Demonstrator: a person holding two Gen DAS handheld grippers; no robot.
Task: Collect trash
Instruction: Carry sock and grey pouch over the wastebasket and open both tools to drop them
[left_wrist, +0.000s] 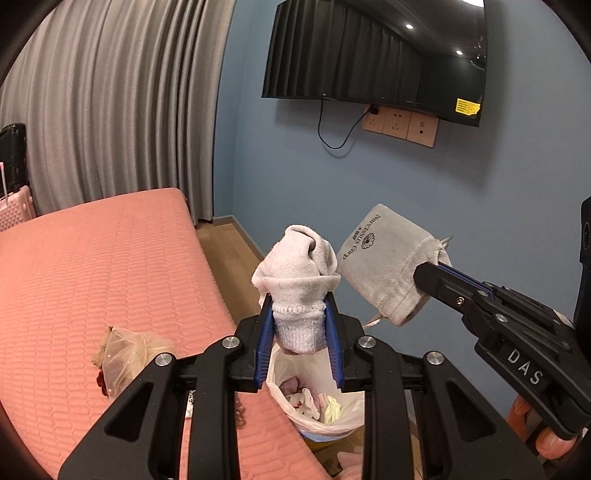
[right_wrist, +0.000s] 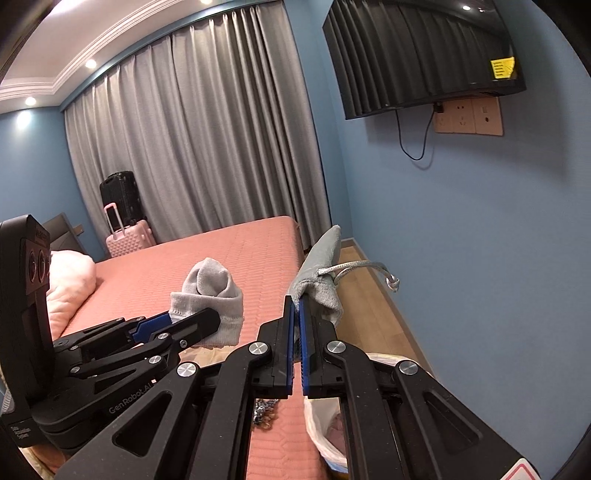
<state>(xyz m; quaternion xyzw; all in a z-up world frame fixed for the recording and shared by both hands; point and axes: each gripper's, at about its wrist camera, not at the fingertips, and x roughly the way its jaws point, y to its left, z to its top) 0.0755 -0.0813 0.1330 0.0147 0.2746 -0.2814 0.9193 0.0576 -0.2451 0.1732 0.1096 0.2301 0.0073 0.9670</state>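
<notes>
Left gripper (left_wrist: 299, 321): clamped on white sock (left_wrist: 295, 273), above bin (left_wrist: 321, 417) at 6 o'clock.
Right gripper (right_wrist: 295, 306): pinching grey pouch (right_wrist: 321, 266), 3 o'clock of sock.

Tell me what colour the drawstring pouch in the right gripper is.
Light grey pouch, with dark printed lettering; clearest in the left wrist view.

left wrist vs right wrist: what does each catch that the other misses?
Only left wrist: the printed logo side of the grey drawstring pouch, the inside of the white-lined trash bin with scraps in it, and a sheer gift bag on the bed.

Only right wrist: a pink pillow, the ceiling lights, and the pouch's cord sticking out.

Both: the left tool shut on a white sock, the right tool shut on the pouch, pink bed, curtains, TV.
</notes>
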